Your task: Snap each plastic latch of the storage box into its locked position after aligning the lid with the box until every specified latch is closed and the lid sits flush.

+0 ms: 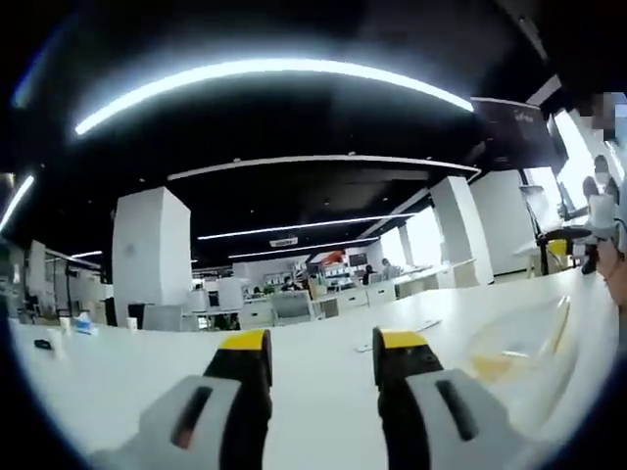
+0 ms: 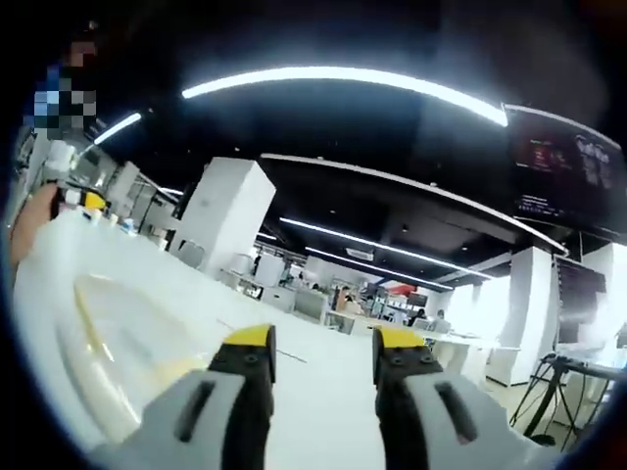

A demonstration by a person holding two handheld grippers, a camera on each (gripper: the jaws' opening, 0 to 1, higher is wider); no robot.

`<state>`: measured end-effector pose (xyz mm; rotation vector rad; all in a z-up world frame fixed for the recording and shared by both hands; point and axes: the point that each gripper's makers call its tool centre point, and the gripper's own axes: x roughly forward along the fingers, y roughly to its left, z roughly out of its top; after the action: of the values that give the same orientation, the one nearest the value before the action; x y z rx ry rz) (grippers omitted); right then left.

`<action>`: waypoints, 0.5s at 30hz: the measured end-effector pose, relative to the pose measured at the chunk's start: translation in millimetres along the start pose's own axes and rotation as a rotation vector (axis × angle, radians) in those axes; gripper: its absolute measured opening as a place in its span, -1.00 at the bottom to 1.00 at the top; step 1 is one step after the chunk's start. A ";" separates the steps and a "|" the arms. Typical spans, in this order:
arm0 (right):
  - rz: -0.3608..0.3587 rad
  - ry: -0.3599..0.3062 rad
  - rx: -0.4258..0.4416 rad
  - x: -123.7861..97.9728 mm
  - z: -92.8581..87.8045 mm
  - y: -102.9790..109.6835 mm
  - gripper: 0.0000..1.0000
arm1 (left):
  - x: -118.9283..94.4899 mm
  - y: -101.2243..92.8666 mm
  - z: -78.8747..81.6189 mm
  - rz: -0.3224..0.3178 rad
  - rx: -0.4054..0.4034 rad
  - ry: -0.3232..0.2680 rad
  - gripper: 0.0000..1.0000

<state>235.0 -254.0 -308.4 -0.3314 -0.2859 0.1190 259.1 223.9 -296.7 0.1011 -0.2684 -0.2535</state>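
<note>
In the left gripper view a translucent storage box (image 1: 524,343) with yellowish trim lies on the white table (image 1: 127,372), off to the right of my left gripper (image 1: 323,345). That gripper is open, its yellow-tipped jaws apart over bare table, well clear of the box. In the right gripper view the same box (image 2: 103,338) sits to the left of my right gripper (image 2: 323,338), which is also open and holds nothing. Whether the lid sits flush, and how the latches stand, I cannot tell.
A person's hand (image 2: 27,235) shows at the far left beyond the box, and a person (image 1: 609,245) stands at the right edge. A small bottle (image 1: 83,321) and a dark object (image 1: 42,344) rest at the table's far left. Office desks and white pillars lie beyond.
</note>
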 end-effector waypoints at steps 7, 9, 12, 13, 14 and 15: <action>-0.023 0.044 0.037 3.8 -13.3 -7.4 -0.26 | -5.3 28.3 -0.1 0.105 -0.006 -0.014 -0.17; -0.022 0.036 0.025 5.7 -12.3 -3.5 -0.26 | -4.4 32.2 0.1 0.108 -0.018 -0.023 -0.17; -0.031 0.053 -0.014 9.3 -16.6 -3.7 -0.26 | -1.7 37.4 -6.7 0.110 -0.034 0.005 -0.18; -0.030 0.056 -0.019 10.6 -18.1 -3.1 -0.26 | -1.4 38.1 -7.7 0.111 -0.036 0.009 -0.18; -0.022 0.058 -0.021 12.7 -20.0 -1.9 -0.26 | -1.4 37.9 -8.3 0.110 -0.039 0.010 -0.18; -0.010 0.063 -0.019 14.5 -21.9 0.7 -0.26 | -0.9 38.0 -7.8 0.110 -0.044 0.007 -0.18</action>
<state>255.3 -257.6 -324.7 -0.3518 -0.2265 0.0964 269.4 261.3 -299.4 0.0437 -0.2608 -0.1502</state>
